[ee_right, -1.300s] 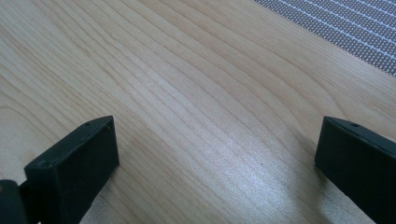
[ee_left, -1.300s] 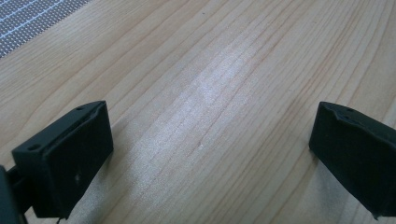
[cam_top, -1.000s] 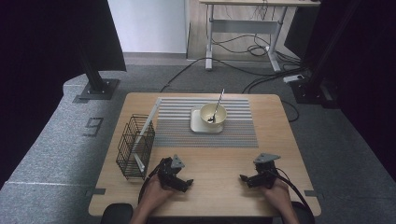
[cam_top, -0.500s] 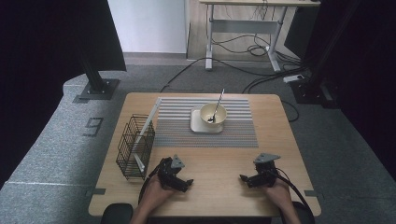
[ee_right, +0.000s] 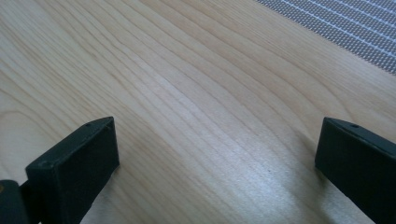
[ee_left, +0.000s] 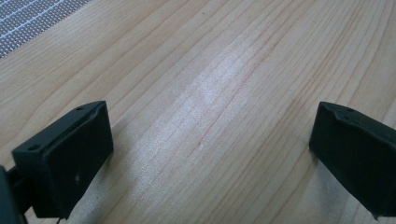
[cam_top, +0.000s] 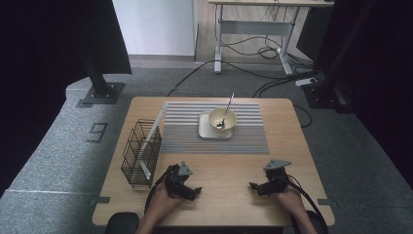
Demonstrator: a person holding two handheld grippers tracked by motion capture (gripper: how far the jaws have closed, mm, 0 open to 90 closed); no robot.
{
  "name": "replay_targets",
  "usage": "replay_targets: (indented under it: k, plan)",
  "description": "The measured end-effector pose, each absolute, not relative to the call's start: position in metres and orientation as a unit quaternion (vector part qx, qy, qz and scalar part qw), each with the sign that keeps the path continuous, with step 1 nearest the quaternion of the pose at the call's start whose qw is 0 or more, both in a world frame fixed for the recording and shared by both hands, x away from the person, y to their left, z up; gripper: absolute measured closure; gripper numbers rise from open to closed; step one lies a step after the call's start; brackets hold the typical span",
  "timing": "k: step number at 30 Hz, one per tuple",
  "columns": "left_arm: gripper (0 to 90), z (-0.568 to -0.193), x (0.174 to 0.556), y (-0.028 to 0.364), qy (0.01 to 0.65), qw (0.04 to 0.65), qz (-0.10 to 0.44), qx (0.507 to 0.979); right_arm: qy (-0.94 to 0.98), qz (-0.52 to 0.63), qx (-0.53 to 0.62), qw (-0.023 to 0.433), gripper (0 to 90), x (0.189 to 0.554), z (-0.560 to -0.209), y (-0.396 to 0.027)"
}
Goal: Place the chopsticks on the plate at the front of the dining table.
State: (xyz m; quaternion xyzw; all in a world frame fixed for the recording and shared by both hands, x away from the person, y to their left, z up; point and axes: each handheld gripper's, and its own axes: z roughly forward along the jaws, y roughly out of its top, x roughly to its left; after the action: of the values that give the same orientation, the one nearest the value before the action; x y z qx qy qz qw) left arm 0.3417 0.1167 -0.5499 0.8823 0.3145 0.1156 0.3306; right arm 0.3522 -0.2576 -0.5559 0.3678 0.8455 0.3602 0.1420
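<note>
My left gripper (cam_top: pixel 194 191) rests on the wooden table (cam_top: pixel 229 170) near its front edge, left of centre, held by a hand. In the left gripper view its jaws stand wide apart over bare wood, left gripper (ee_left: pixel 210 154) open with nothing between them. My right gripper (cam_top: pixel 254 187) lies at the front right, also held by a hand. The right gripper (ee_right: pixel 215 158) is open over bare wood. A cream bowl (cam_top: pixel 222 119) with a spoon (cam_top: pixel 225 112) in it stands on a square plate (cam_top: pixel 205 130) on the striped mat (cam_top: pixel 185 126), well beyond both grippers.
A black wire rack (cam_top: pixel 141 152) holding a white plate on edge stands at the table's left side. The grey striped mat's corner (ee_left: pixel 28 18) shows at the upper left of the left gripper view, the mat (ee_right: pixel 345 28) at the upper right of the right gripper view. Cables cross the floor beyond.
</note>
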Motion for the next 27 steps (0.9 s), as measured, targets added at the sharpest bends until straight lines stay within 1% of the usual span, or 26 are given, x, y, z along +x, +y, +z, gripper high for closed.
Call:
replay_targets:
  k: [2, 6, 15, 23, 27]
  plan:
    - [0.0, -0.550, 0.342, 0.117, 0.315, 0.331, 0.116, 0.882, 0.843, 0.365, 0.372, 0.135, 0.0, 0.352, -0.554, -0.257]
    - [0.0, -0.550, 0.342, 0.116, 0.316, 0.331, 0.116, 0.882, 0.847, 0.359, 0.362, 0.148, 0.0, 0.349, -0.547, -0.257]
    - [0.0, -0.550, 0.341, 0.116, 0.318, 0.330, 0.117, 0.881, 0.846, 0.371, 0.353, 0.151, 0.0, 0.343, -0.527, -0.259]
    - [0.0, -0.550, 0.341, 0.116, 0.320, 0.330, 0.118, 0.880, 0.840, 0.391, 0.351, 0.139, 0.0, 0.340, -0.512, -0.259]
    - [0.0, -0.550, 0.341, 0.116, 0.320, 0.330, 0.118, 0.880, 0.837, 0.398, 0.350, 0.134, 0.0, 0.340, -0.498, -0.258]
